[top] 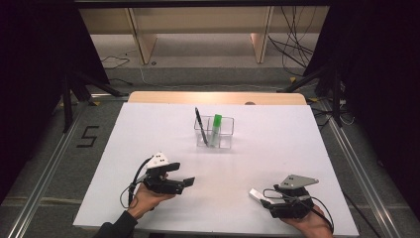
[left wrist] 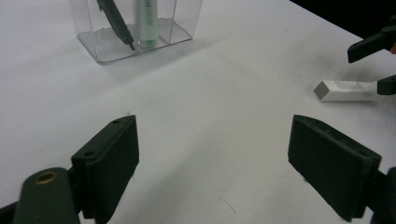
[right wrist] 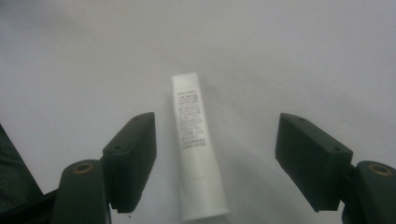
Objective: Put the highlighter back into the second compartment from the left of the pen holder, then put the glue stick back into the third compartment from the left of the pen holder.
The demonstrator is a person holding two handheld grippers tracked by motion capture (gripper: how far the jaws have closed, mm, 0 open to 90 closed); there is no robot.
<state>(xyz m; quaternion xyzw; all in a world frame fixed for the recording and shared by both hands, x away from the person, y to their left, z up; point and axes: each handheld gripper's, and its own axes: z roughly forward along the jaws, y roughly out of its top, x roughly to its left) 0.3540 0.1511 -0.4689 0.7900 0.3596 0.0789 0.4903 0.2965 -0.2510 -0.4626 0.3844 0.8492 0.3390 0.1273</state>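
Nearest the high camera, the person's two hands came in at the table's near edge, each holding a black two-jaw gripper. Taking the clear plastic two-compartment organiser box [top: 214, 132] as landmark, the left gripper [top: 187, 182] sat well to the near left of it, jaws spread wide with bare tabletop between them and holding nothing; its own view showed the box ahead at upper left [left wrist: 135, 39].

Inside the box, a black pen [top: 200, 126] leaned in the left compartment, tilted with its top to the left, and a green tube [top: 216, 129] stood almost upright just beside it, close to the divider; which compartment it stood in I could not tell.

To the near right of the box, well apart from it, lay the small white squeeze tube [top: 256, 194], flat on the white table [top: 277, 148]. In the right gripper view it [right wrist: 194, 144] looked slender, with fine grey print along its body and a broader end toward the camera. The right gripper [top: 265, 201] had its jaws parted wide on either side of the tube, neither jaw touching it. The white tube also showed in the left gripper view [left wrist: 343, 90], at right.

Nothing lay between box and white tube.
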